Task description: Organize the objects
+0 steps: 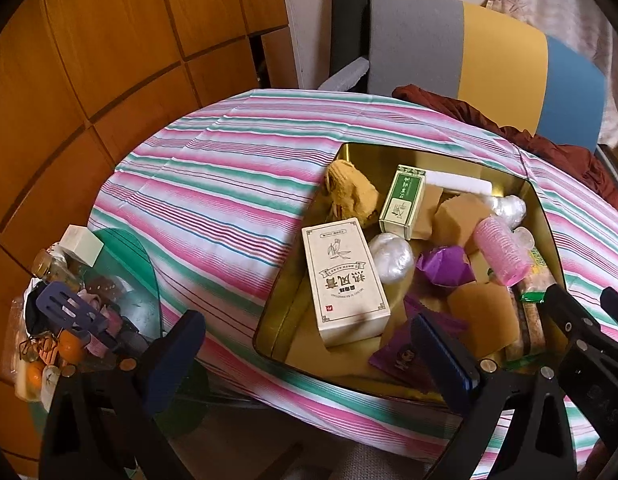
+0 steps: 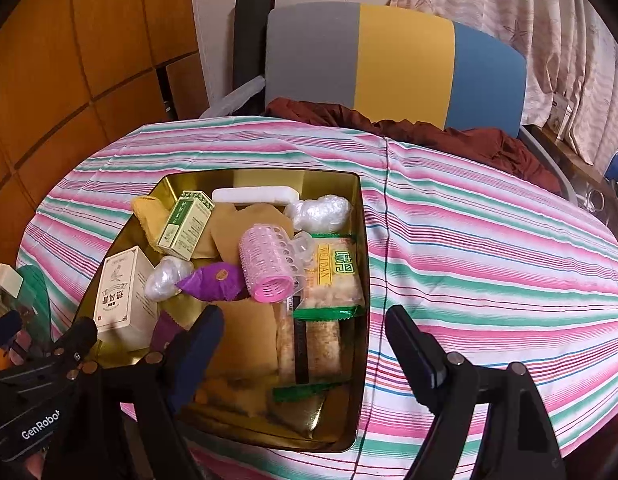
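Note:
A gold tin tray [image 1: 269, 312] [image 2: 359, 216] sits on the striped tablecloth. It holds a cream box [image 1: 345, 280] [image 2: 123, 300], a green box [image 1: 403, 200] [image 2: 185, 224], a pink hair roller [image 1: 501, 254] [image 2: 265, 268], a purple wrapper [image 1: 445, 266] [image 2: 215, 282], a yellow cloth [image 1: 351, 192], brown pads, white wads and snack packs [image 2: 329, 280]. My left gripper [image 1: 305, 344] is open and empty at the tray's near left edge. My right gripper [image 2: 305, 340] is open and empty over the tray's near right part.
A glass side table [image 1: 121, 264] at the left carries bottles, oranges and clutter. A chair [image 2: 397, 64] with a dark red cloth [image 2: 429, 132] stands behind the table. Wooden panels line the left wall. Striped cloth [image 2: 489, 260] stretches right of the tray.

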A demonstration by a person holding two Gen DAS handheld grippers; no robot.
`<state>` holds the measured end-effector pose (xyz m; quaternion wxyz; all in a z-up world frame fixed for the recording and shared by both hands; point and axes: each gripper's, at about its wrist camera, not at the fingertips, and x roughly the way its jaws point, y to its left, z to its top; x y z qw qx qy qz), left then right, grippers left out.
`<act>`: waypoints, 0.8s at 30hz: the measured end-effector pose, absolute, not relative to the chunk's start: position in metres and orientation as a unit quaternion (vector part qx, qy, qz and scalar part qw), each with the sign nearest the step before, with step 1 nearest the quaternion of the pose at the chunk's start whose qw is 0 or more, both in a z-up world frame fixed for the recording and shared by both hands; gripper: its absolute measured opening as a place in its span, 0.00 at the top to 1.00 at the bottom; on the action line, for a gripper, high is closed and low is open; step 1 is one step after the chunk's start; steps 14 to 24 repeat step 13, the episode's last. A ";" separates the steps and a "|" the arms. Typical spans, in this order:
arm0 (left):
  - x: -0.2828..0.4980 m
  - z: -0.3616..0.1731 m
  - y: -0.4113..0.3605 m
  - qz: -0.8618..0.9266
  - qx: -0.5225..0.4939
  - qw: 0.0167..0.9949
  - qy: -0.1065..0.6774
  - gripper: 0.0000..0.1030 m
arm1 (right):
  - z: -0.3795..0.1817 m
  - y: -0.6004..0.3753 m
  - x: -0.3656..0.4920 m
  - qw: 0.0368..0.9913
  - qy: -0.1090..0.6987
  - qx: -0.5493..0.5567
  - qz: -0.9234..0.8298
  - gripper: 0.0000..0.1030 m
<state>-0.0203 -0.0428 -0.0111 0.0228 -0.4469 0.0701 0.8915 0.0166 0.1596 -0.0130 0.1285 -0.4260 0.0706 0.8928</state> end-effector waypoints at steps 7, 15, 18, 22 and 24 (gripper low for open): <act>-0.021 -0.011 -0.040 0.890 -0.451 0.034 0.061 0.00 | -0.014 0.160 0.016 0.133 0.064 -0.426 0.893 0.18; -0.017 -0.010 -0.038 0.895 -0.440 0.022 0.066 0.03 | -0.013 0.161 0.016 0.132 0.063 -0.424 0.894 0.18; -0.017 -0.010 -0.038 0.895 -0.440 0.022 0.066 0.03 | -0.013 0.161 0.016 0.132 0.063 -0.424 0.894 0.18; -0.017 -0.010 -0.038 0.895 -0.440 0.022 0.066 0.03 | -0.013 0.161 0.016 0.132 0.063 -0.424 0.894 0.18; -0.017 -0.010 -0.038 0.895 -0.440 0.022 0.066 0.03 | -0.013 0.161 0.016 0.132 0.063 -0.424 0.894 0.18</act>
